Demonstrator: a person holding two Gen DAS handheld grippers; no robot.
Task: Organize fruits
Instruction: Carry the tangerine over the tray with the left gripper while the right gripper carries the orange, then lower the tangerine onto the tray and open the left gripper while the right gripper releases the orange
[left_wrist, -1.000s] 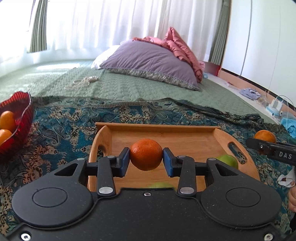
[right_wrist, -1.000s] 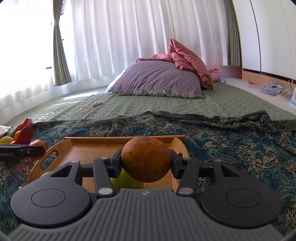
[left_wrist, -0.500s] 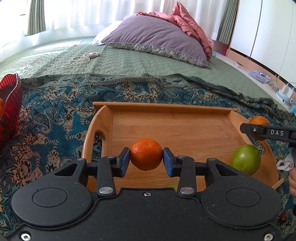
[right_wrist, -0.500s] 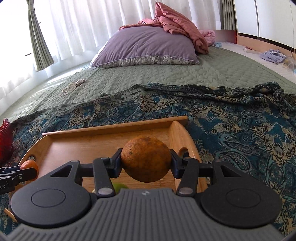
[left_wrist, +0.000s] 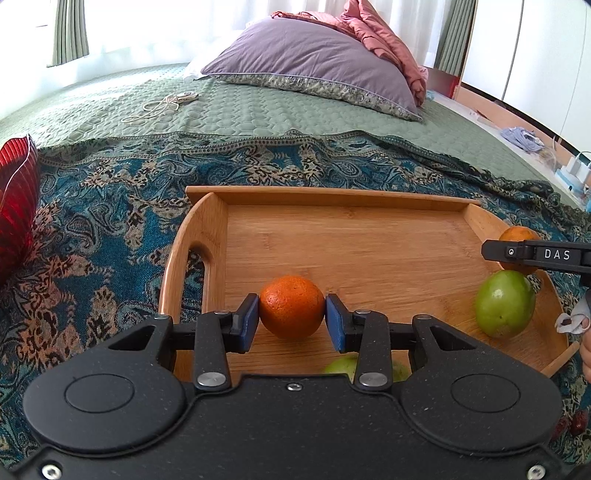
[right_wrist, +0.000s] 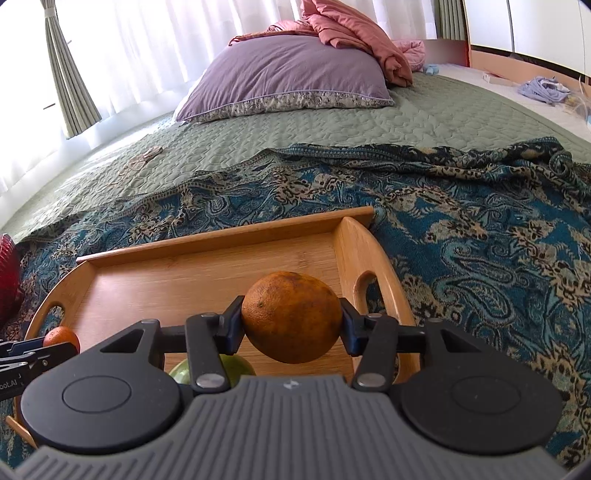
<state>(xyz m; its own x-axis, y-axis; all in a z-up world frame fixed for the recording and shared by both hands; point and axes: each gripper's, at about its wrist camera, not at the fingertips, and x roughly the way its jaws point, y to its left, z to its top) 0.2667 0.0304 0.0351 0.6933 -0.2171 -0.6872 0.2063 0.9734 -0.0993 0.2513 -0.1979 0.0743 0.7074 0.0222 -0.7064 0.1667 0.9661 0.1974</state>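
Note:
My left gripper (left_wrist: 291, 319) is shut on a small bright orange (left_wrist: 291, 306), held low over the near left part of the wooden tray (left_wrist: 332, 236). My right gripper (right_wrist: 291, 325) is shut on a larger dull orange (right_wrist: 291, 315) above the tray's (right_wrist: 207, 269) right end by the handle. In the left wrist view the right gripper (left_wrist: 535, 254) shows at the right edge with its orange (left_wrist: 517, 234) behind it. A green fruit (left_wrist: 504, 302) lies in the tray's right near corner; another green fruit (left_wrist: 343, 365) peeks out under my left gripper. The right wrist view shows a green fruit (right_wrist: 236, 365) below the fingers.
A red glass bowl (left_wrist: 16, 199) stands left of the tray on the patterned blue cloth (left_wrist: 110, 206). Beyond lies a green quilt (left_wrist: 240, 110) with a purple pillow (left_wrist: 317, 62) and a coiled cable (left_wrist: 162, 105). Two small dark fruits (left_wrist: 572, 422) lie on the cloth at the right.
Both grippers have come down and tipped towards the tray with their oranges still held. The tray fills more of both views, and the red bowl has slid to the left edge.

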